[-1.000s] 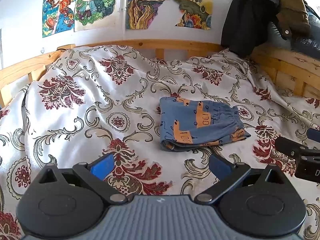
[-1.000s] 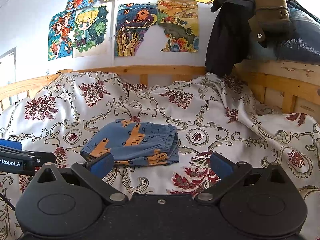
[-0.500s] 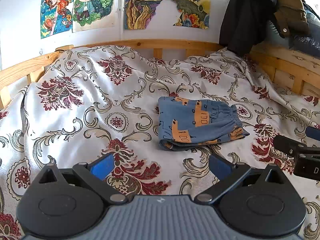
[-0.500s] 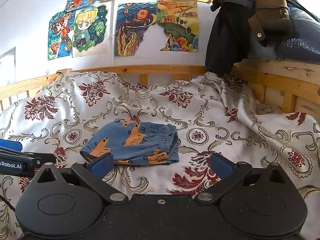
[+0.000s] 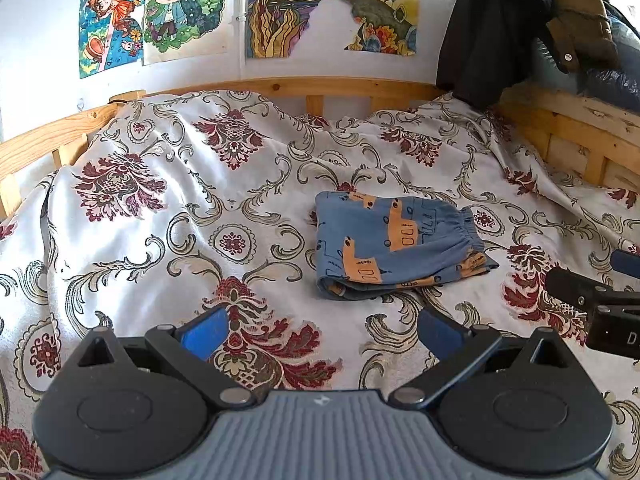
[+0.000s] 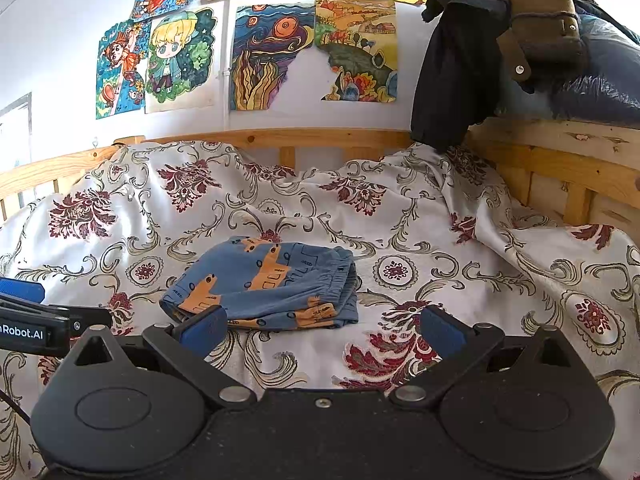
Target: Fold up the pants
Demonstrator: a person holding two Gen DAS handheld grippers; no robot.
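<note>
The pants (image 5: 394, 246) lie on the bed, on the floral bedspread (image 5: 168, 216), about midway across and a little toward the right-hand rail. They are small blue ones printed with orange vehicles, and they are already down to a compact rectangular packet: the gathered elastic waistband sits at the right end, the rounded fold at the left, and layered edges show along the near side. From the right wrist view the same packet (image 6: 266, 284) sits just beyond that tool's left finger, with its layers stacked fairly evenly.

Neither tool has hold of anything. The left tool (image 5: 320, 330) hangs above the bedspread short of the packet, its blue-padded fingers spread wide with only cloth pattern between them. The right tool (image 6: 320, 330) is likewise spread wide and empty, close to the packet's near edge but apart from it. Each tool shows at the edge of the other's view, so they flank the packet from the near side.

To my eye the folding is done or all but done; this looks like the stand-off after the last fold. If anything is left, it would be a tidy-up: the near right corner by the waistband juts out a little, so a light press or a nudge there would square it. Any such touch wants to be gentle, as the bedspread is soft and rumpled and a hard push could slide the layers apart.
</note>
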